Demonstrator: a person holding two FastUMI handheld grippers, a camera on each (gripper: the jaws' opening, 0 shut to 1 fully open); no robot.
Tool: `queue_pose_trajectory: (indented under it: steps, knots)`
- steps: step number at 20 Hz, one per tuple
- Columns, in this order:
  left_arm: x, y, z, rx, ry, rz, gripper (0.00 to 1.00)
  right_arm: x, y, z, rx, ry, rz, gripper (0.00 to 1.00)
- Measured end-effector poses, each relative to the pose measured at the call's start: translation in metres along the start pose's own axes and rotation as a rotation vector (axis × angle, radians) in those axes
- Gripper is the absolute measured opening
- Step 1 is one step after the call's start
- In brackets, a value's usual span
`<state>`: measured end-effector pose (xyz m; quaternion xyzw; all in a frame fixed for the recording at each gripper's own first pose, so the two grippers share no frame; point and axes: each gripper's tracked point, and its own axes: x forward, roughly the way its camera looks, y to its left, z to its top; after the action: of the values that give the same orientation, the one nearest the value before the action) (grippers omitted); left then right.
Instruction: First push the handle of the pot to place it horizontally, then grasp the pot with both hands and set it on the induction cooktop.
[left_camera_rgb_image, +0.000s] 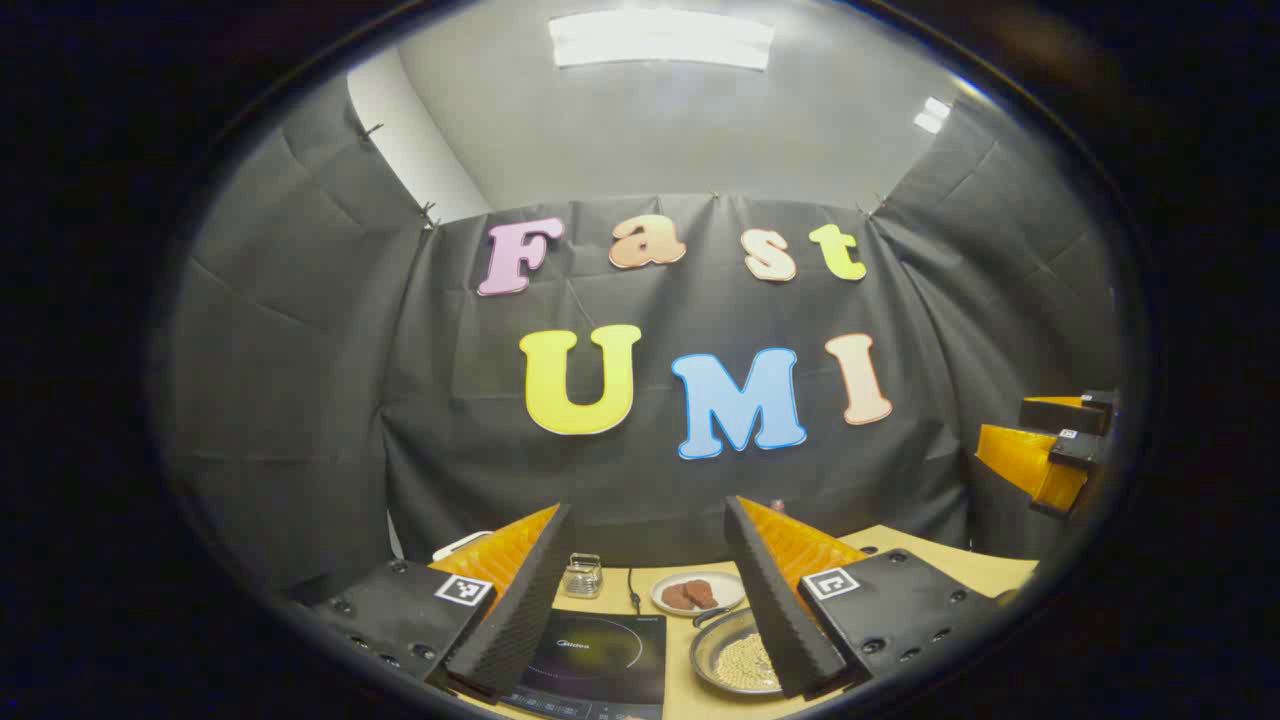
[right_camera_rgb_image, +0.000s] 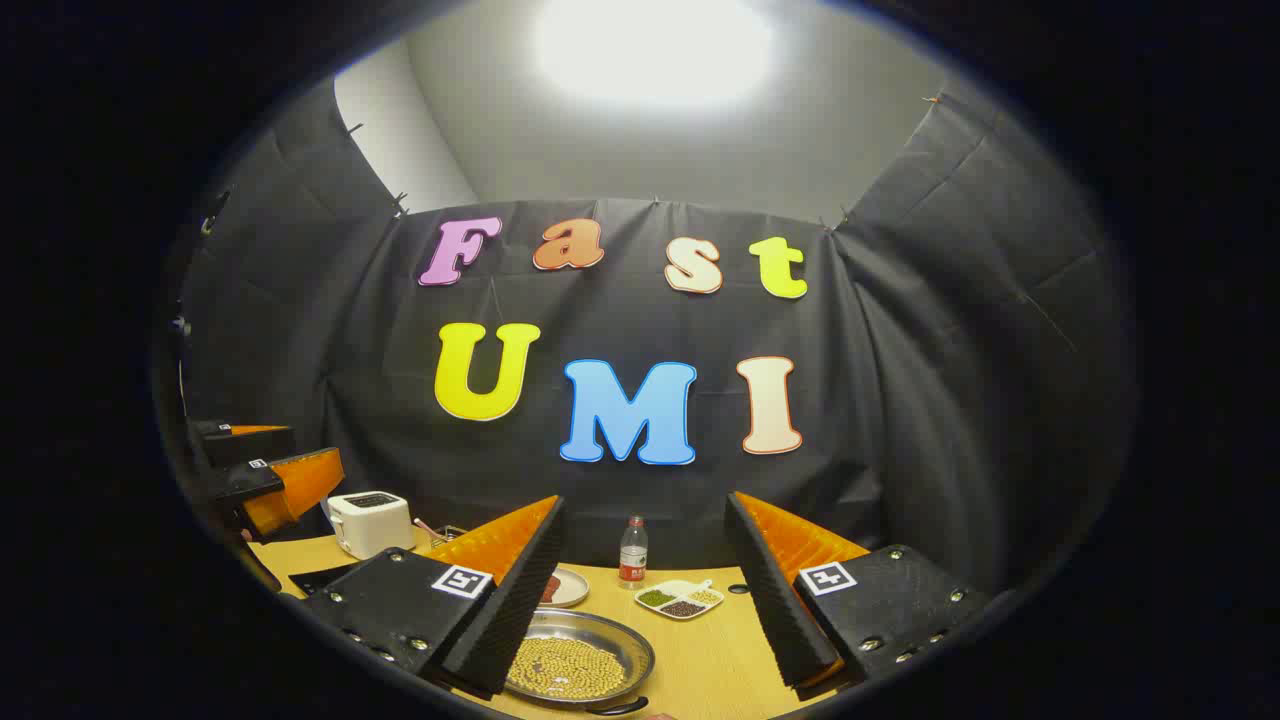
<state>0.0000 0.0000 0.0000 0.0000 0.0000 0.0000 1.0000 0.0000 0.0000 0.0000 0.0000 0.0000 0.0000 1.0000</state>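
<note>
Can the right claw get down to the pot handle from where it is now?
Probably yes. The right claw is open above the table, with the pot of beans just below and its dark handle at the near rim; nothing lies between them.

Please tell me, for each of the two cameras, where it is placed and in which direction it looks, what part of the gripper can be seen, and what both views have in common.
Left gripper view: rides on the left gripper, held above the table, facing the booth's wall; its open fingers frame the induction cooktop and the pot; the right gripper shows at right.
Right gripper view: rides on the right gripper, facing the same wall; open fingers over the pot, with the toaster and bottle behind.
Shared: the pot, the table and the wall.
</note>
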Motion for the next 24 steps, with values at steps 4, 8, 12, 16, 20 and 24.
queue_pose_trajectory:
  steps: [4, 8, 12, 16, 20, 24]
  knots:
    - [-0.010, 0.002, 0.001, 0.000, -0.001, 0.004, 0.97, -0.003, -0.002, 0.000, -0.025, -0.001, -0.004, 0.96]
    - [-0.018, 0.004, 0.006, 0.011, -0.010, 0.006, 0.92, -0.013, -0.003, 0.004, -0.009, 0.000, -0.004, 0.96]
    - [-0.026, 0.004, 0.011, 0.009, -0.017, 0.009, 0.92, -0.017, -0.007, 0.007, -0.011, -0.004, -0.010, 0.96]
    - [-0.031, 0.004, 0.012, 0.008, -0.021, 0.011, 0.92, -0.021, -0.012, 0.008, -0.013, 0.000, -0.016, 0.96]
    - [-0.034, 0.001, 0.016, 0.014, -0.029, 0.005, 0.92, -0.024, -0.013, 0.010, -0.019, 0.002, -0.017, 0.96]
    - [-0.036, -0.003, 0.020, 0.017, -0.038, -0.002, 0.92, -0.026, -0.013, 0.010, -0.025, 0.004, -0.016, 0.93]
